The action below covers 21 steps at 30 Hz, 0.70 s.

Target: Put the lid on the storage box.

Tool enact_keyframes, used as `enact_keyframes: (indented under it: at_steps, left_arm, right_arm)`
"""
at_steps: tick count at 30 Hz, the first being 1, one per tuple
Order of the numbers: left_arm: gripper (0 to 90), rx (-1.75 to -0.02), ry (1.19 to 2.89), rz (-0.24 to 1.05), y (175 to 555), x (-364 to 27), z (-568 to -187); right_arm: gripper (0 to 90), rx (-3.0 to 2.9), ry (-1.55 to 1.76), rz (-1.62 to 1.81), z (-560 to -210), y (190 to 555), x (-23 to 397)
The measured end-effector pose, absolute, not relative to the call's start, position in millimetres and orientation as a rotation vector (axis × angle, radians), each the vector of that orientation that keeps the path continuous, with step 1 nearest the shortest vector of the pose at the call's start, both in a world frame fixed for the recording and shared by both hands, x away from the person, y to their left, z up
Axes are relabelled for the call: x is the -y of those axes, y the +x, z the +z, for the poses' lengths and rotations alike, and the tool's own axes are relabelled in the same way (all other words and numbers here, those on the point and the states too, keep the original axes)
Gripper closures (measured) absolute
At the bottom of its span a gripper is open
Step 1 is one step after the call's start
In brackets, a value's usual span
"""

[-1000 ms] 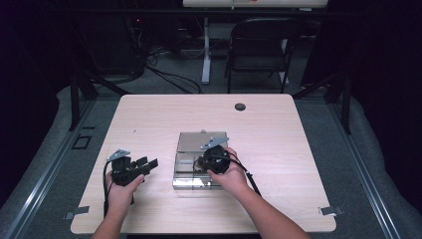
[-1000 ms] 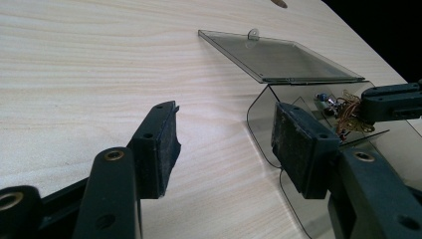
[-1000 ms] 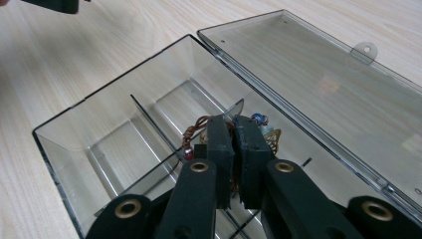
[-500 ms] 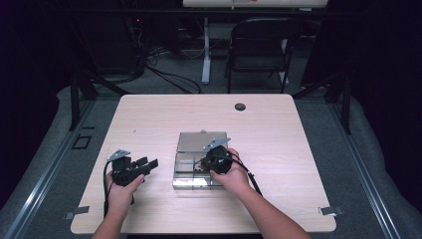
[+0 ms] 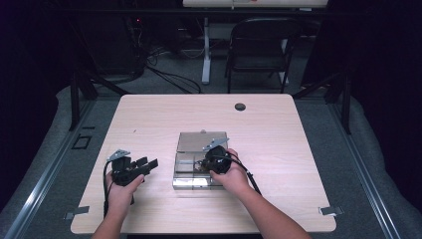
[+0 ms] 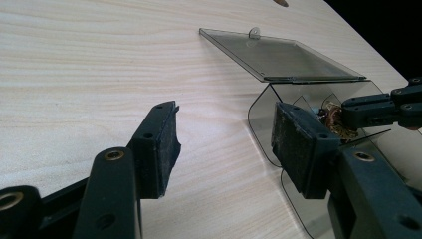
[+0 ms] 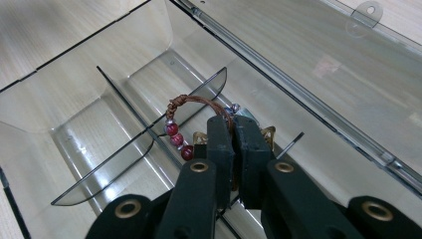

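High view: right hand-held gripper [image 5: 206, 162] down inside the clear organiser box [image 5: 185, 174] at mid-desk [image 5: 149, 119], box lid [image 5: 191, 142] swung open and lying flat on the far side; right forearm reaching in from the bottom edge, wrist angled toward the box. Left hand-held gripper [image 5: 144, 164] parked on the desk well left of the box, jaws pointing at it, idle

Left gripper view: own jaws spread wide, nothing between the pads [image 6: 161, 144], released and waiting; box wall just ahead, the other gripper visible through it with the bracelet [image 6: 334, 121] at its tip

Right gripper view: jaws clenched tight on a beaded bracelet [image 7: 180, 124], brown cord looping up from the pinch, red beads hanging left over a curved divider [image 7: 119, 159]. Bracelet low among the compartments, whether resting on the floor not clear

Step in hand, by the look of it: bracelet being carried at the box, either lifted out or set in. Next move calls for a straight, slow path clear of the dividers, grip kept firm so the cord does not snag
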<state>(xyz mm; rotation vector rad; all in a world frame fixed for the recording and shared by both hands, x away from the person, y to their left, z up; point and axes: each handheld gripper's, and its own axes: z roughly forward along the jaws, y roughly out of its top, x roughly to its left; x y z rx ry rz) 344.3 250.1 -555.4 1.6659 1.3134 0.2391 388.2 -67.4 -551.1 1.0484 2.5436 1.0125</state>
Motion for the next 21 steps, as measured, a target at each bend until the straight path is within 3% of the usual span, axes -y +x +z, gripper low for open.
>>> enact_keyframes:
  at_steps: [21]
  left_arm:
    - [43.9,-1.315,1.666,0.241,344.2,-249.8,-555.7]
  right_arm:
    - [86.0,-2.542,1.059,1.02,-552.6,388.8,66.5]
